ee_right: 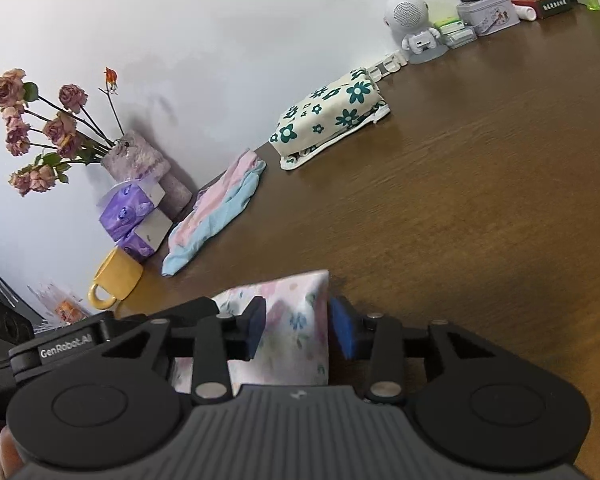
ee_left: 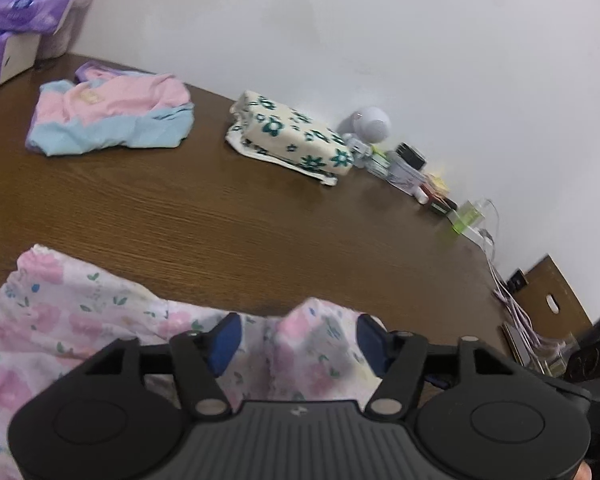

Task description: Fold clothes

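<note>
A white garment with pink flowers (ee_left: 80,320) lies on the brown table (ee_left: 260,232) under both grippers. In the left wrist view, my left gripper (ee_left: 300,340) is open, its blue pads (ee_left: 226,340) wide apart with a raised ridge of the floral cloth between them. In the right wrist view, my right gripper (ee_right: 298,330) stands about half open over a corner of the floral garment (ee_right: 292,320). The cloth lies flat between the pads (ee_right: 342,332), not pinched. A folded pink and blue garment (ee_left: 112,116) and a folded cream piece with green flowers (ee_left: 292,136) rest farther back.
Along the wall stand purple tissue packs (ee_right: 128,216), a vase of dried roses (ee_right: 136,160), a yellow mug (ee_right: 114,280), a white robot-shaped speaker (ee_right: 410,20), tins and small boxes (ee_right: 488,12). Cables (ee_left: 508,296) trail off the table's right end.
</note>
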